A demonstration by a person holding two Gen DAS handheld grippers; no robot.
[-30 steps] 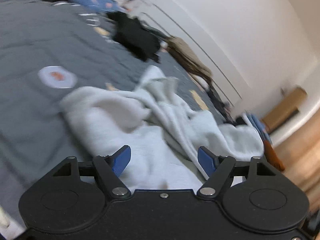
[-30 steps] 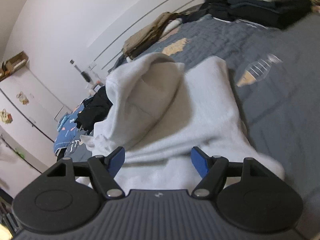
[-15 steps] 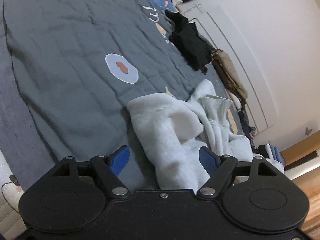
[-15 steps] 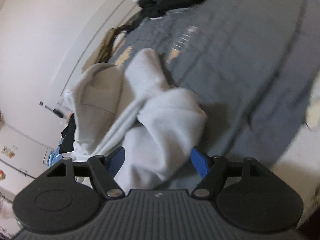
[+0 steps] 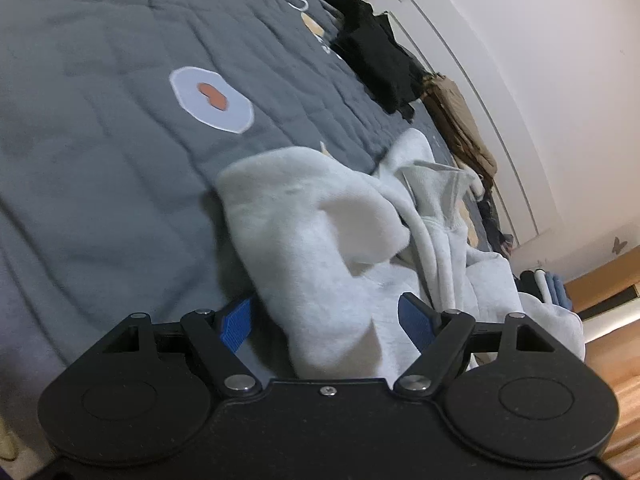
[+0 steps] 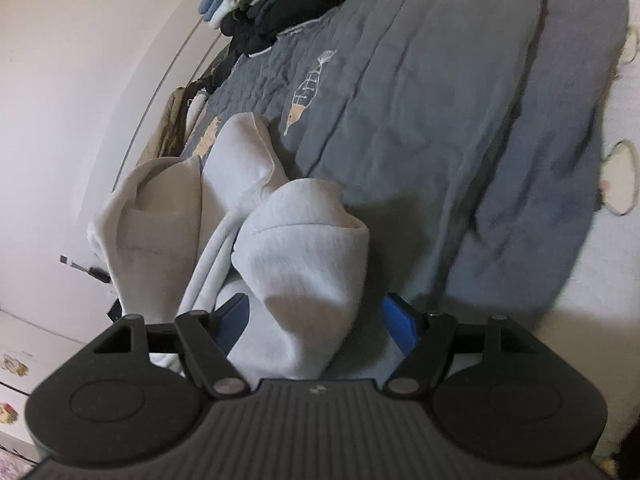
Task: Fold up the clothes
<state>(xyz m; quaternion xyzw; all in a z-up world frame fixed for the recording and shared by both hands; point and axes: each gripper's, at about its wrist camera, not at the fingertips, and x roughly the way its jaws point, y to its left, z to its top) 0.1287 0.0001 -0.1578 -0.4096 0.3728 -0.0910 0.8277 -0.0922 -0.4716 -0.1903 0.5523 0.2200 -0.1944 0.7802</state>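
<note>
I see a pale grey sweatshirt (image 5: 332, 248) lying crumpled on the grey quilt (image 5: 100, 140) of a bed, bunched into soft folds with its fleecy inside showing in places. From my left gripper (image 5: 326, 320) the heap runs from near to far, a ribbed opening at its far end. My left fingers (image 5: 236, 322) stand wide apart with a fold of the cloth between them, not clamped. My right gripper (image 6: 316, 320) is likewise spread open, a rounded fold of the sweatshirt (image 6: 304, 256) filling the gap. The quilt carries a white patch with an orange mark (image 5: 211, 98); white lettering at its far edge is too tilted to read. A black garment (image 5: 376, 52) lies farther back.
</note>
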